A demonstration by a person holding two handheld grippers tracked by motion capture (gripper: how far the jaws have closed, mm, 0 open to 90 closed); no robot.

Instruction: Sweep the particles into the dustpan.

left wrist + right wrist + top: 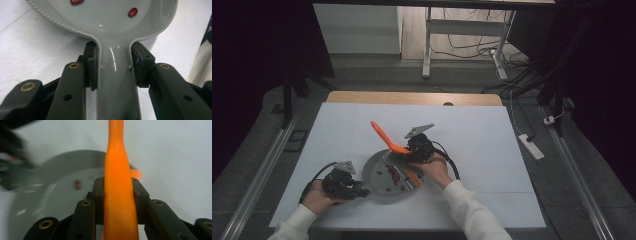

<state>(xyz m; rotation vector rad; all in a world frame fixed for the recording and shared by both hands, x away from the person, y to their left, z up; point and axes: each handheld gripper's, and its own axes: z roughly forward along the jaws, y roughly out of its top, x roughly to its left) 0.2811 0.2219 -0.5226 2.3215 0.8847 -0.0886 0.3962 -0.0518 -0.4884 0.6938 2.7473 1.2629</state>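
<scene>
Left gripper (362,191): your jaws clamp the grey pan's (377,172) handle.
Right gripper (411,156): your jaws grip the orange spatula (384,136).
Beans (393,175): red, in pan.

High view hangs above the person's edge of the desk (472,130), looking forward and down over the whole top. Both gripper views ride low and super close. Left one stares at the grey pan (112,20), right one along the orange spatula (117,182); all three catch that pan.
</scene>
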